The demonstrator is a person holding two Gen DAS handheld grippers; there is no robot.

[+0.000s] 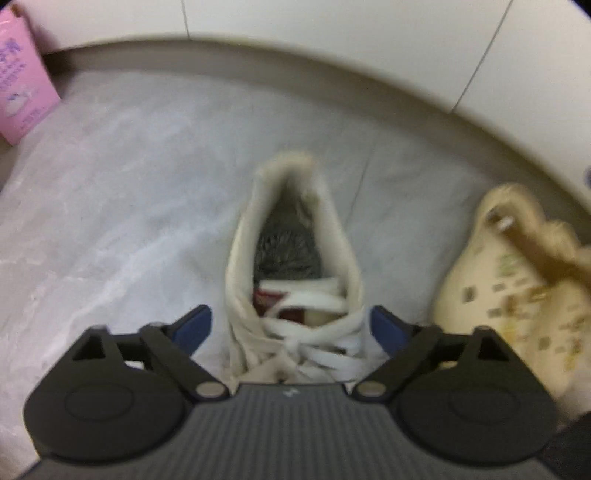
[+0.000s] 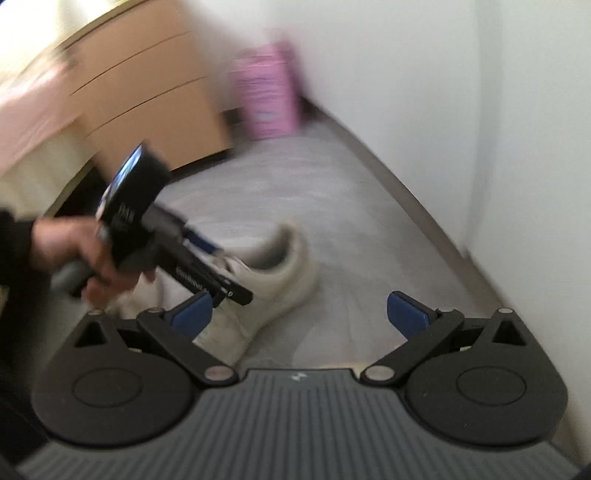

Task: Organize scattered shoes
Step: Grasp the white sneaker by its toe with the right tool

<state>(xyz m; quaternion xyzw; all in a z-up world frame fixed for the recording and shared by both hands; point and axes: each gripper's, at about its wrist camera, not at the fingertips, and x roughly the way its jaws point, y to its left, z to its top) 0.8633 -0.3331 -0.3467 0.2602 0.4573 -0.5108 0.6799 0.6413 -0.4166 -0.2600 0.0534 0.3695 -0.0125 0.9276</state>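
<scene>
white sneaker on grey floor, both grippers wide

white canvas, a laced sneaker (image 1: 291, 280) stands upright on the pale grey floor (image 1: 122, 206), heel toward the wall, its toe hidden under the body of the left gripper (image 1: 291, 326). the blue pads (image 1: 194, 326) sit on either side of the laces, spread wide, apart from the shoe's sides and gripping nothing. a dark red tag on the tongue carries writing too blurred to read; the insole is dark grey.

just to the right lies a cream slipper (image 1: 509, 291) with small printed patches, smeared by motion and cut off at the frame edge; a brownish streak crosses it and i cannot tell what it is.

in the right wrist view the right gripper (image 2: 299, 314) is also spread wide, with only floor between its pads. the sneaker lies to its left, partly covered by the left gripper, which a hand (image 2: 74, 251) holds above the shoe; white lettering on that device is unreadable.

a pink box (image 1: 22, 77) with purple print, illegible, stands against the white wall (image 1: 332, 22) beside a wooden drawer unit (image 2: 147, 88), all heavily blurred
</scene>
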